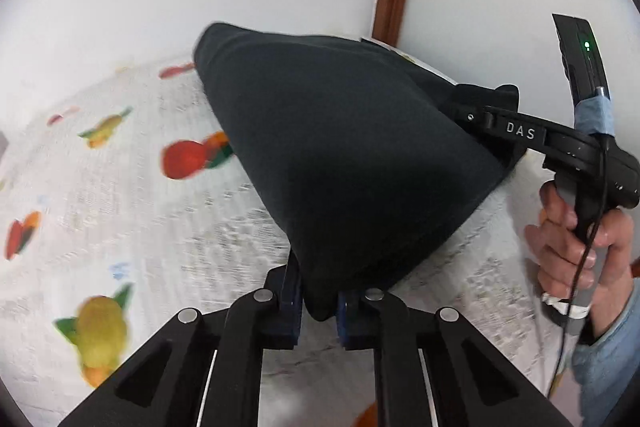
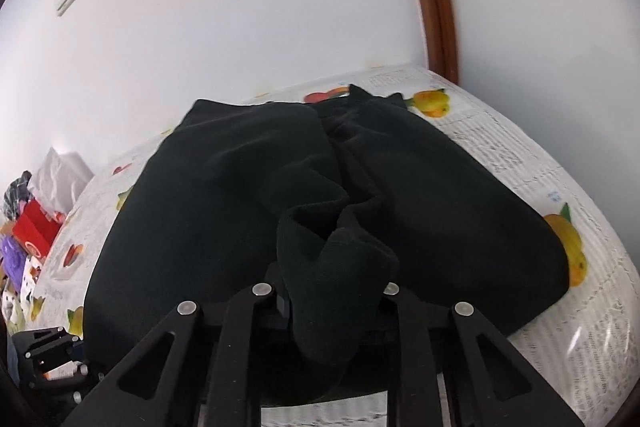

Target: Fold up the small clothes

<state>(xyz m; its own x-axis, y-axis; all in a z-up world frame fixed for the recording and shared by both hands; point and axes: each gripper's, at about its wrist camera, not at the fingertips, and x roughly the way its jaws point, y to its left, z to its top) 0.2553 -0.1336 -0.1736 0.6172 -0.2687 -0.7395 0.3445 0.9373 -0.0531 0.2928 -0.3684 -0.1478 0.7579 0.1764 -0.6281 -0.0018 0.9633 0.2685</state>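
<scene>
While both your grippers pinch the black garment (image 1: 344, 163), it hangs raised over the fruit-print tablecloth (image 1: 100, 211).
Your left gripper (image 1: 319, 311) clamps one bunched corner; your right gripper (image 2: 334, 301) clamps a ribbed fold, with your right hand (image 1: 580, 247) on the handle.

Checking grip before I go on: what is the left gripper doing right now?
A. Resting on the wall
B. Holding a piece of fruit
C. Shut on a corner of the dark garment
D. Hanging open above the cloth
C: in the left wrist view the left gripper has its jaws pinched on a corner of the dark garment, which is lifted off the fruit-print tablecloth.
</scene>
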